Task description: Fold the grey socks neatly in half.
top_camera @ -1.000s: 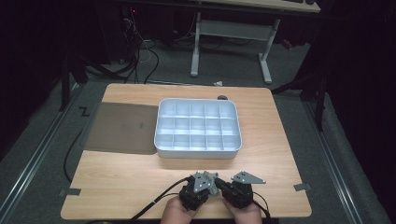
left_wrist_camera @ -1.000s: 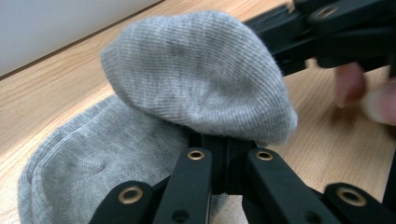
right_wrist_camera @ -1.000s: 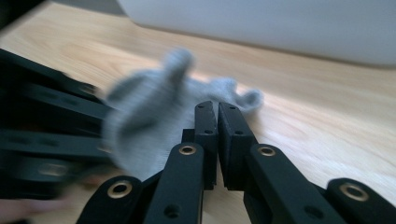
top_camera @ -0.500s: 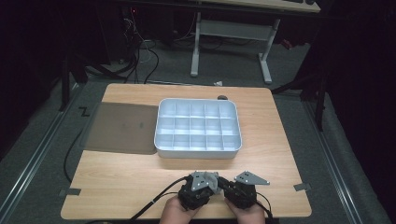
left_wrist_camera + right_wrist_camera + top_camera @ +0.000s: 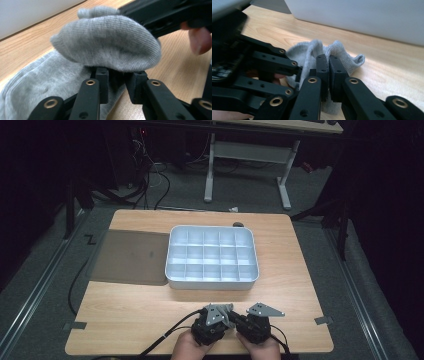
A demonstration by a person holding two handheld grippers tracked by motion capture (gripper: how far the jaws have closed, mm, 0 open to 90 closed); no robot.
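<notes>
My two grippers sat side by side at the near edge of the light wooden table (image 5: 130, 315), the left gripper (image 5: 214, 319) and the right gripper (image 5: 254, 320) almost touching. Between them I held a soft grey knitted sock (image 5: 105, 47).

In the left gripper view, the sock's rounded, folded end bulged just above my left jaws, which stood a little apart with grey knit running down between them; whether they truly pinched it I could not tell. The rest of the sock trailed down and to the left of that view, lying flat on the wood, so its long axis ran from lower left up toward the fold. The other gripper's black links crossed the top right, with a fingertip beside them.

In the right gripper view, my right jaws were nearly closed, pinching a ridge of the sock (image 5: 312, 53) between their pads. Its ribbed open cuff curled out to the right of the jaws, pointing along the table.

The high view hid the sock beneath my grippers, but showed what lay farther off: a white plastic tray divided into square compartments (image 5: 172, 270) at mid-table, and beside it on the left a dark grey flat mat (image 5: 130, 256).
</notes>
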